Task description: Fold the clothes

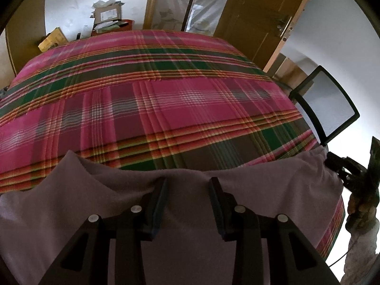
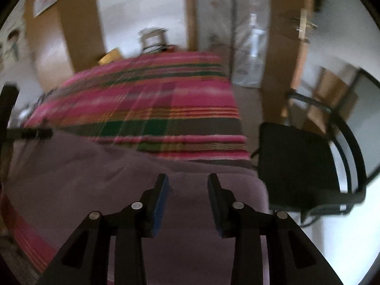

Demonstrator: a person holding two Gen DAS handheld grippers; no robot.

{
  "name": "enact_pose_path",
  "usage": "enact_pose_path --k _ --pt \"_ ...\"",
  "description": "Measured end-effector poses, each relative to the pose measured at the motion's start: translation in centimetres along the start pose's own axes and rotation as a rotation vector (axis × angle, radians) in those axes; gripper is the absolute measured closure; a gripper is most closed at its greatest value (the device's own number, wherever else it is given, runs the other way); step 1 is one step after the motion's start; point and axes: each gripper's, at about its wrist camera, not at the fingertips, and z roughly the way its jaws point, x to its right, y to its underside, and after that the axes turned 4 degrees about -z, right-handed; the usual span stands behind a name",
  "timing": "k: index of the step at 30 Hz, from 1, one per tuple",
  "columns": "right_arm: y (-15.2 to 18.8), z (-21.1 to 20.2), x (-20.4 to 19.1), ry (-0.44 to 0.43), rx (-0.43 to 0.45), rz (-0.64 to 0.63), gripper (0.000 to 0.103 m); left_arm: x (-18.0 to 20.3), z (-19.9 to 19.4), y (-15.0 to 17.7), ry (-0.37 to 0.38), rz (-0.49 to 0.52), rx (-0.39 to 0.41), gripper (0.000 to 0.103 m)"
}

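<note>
A mauve garment (image 1: 194,213) lies spread on the near part of a pink, green and orange plaid cover (image 1: 166,90). My left gripper (image 1: 188,185) hovers over the garment's far edge, jaws apart, with only flat cloth showing between the fingers. In the blurred right wrist view the same mauve garment (image 2: 190,201) reaches the cover's right edge. There my right gripper (image 2: 188,182) stands open above the cloth near its right corner, gripping nothing. A hand in a patterned sleeve (image 1: 363,190) shows at the right edge of the left wrist view.
A black chair (image 2: 301,166) stands close to the right side of the plaid cover (image 2: 166,104); its mesh back (image 1: 325,104) rises beyond the garment. Boxes and papers (image 1: 106,19) are piled past the far edge. A wooden door (image 1: 261,16) is behind.
</note>
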Motion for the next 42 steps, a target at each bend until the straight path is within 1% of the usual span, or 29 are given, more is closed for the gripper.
enact_pose_path --k 2,3,4,5,6,11,13,15,16,17,18,19,20,23,25,31,35,38,41,42 --pt "0.1 1.1 -0.7 0.047 -0.035 -0.066 0.062 0.1 0.0 0.0 -0.003 0.0 -0.001 0.066" --pt "0.1 1.1 -0.7 0.053 -0.027 -0.077 0.06 0.1 0.1 0.0 -0.006 0.0 -0.001 0.066" --pt "0.1 1.1 -0.6 0.058 -0.02 -0.074 0.056 0.1 0.1 0.0 -0.008 0.001 -0.001 0.066" --pt "0.0 1.2 -0.4 0.069 -0.023 -0.065 0.047 0.2 0.1 0.0 -0.011 0.001 0.0 0.066" --pt "0.1 1.3 -0.2 0.074 -0.027 -0.054 0.046 0.2 0.1 0.1 -0.013 0.001 0.001 0.066" --pt "0.0 1.5 0.2 0.034 -0.034 -0.047 0.046 0.3 0.2 0.1 -0.02 0.0 0.003 0.066" --pt "-0.1 1.8 0.7 0.011 -0.04 -0.018 0.046 0.3 0.1 0.1 -0.022 -0.002 0.005 0.066" --pt "-0.1 1.8 0.7 0.01 -0.04 -0.006 0.047 0.3 0.2 0.1 -0.024 -0.004 0.006 0.066" --pt "-0.2 1.8 0.7 0.009 -0.038 -0.006 0.053 0.4 0.2 0.1 -0.025 -0.004 0.006 0.066" --pt "-0.2 1.9 0.8 0.003 -0.034 -0.003 0.064 0.4 0.2 0.1 -0.028 -0.003 0.006 0.066" --pt "-0.2 1.8 0.8 -0.002 -0.03 -0.002 0.071 0.4 0.2 0.1 -0.03 -0.002 0.006 0.066" --pt "-0.2 1.7 0.7 -0.002 -0.025 -0.002 0.083 0.5 0.2 0.1 -0.032 -0.001 0.006 0.066" --pt "-0.1 1.6 0.8 0.0 -0.022 0.003 0.091 0.5 0.2 0.1 -0.034 -0.001 0.006 0.066" --pt "0.0 1.4 1.0 0.002 -0.016 0.014 0.096 0.6 0.2 0.1 -0.037 -0.001 0.008 0.066" --pt "0.0 1.1 0.7 0.02 -0.006 0.004 0.097 0.6 0.2 0.1 -0.038 -0.003 0.01 0.066" --pt "-0.2 -0.5 1.1 0.065 0.07 0.037 0.098 0.5 0.1 0.1 -0.034 -0.017 0.015 0.066" --pt "-0.6 -0.2 1.2 0.076 0.063 0.038 0.098 0.5 0.2 0.1 -0.039 -0.02 0.02 0.066" --pt "-0.6 1.3 1.6 0.105 0.006 0.055 0.099 0.5 0.1 0.1 -0.043 -0.02 0.025 0.066" --pt "-0.5 1.2 2.1 0.146 -0.002 0.062 0.1 0.5 0.1 0.1 -0.044 -0.02 0.024 0.066" --pt "-0.3 1.4 2.3 0.139 -0.014 0.069 0.1 0.5 0.1 0.1 -0.043 -0.02 0.023 0.066"
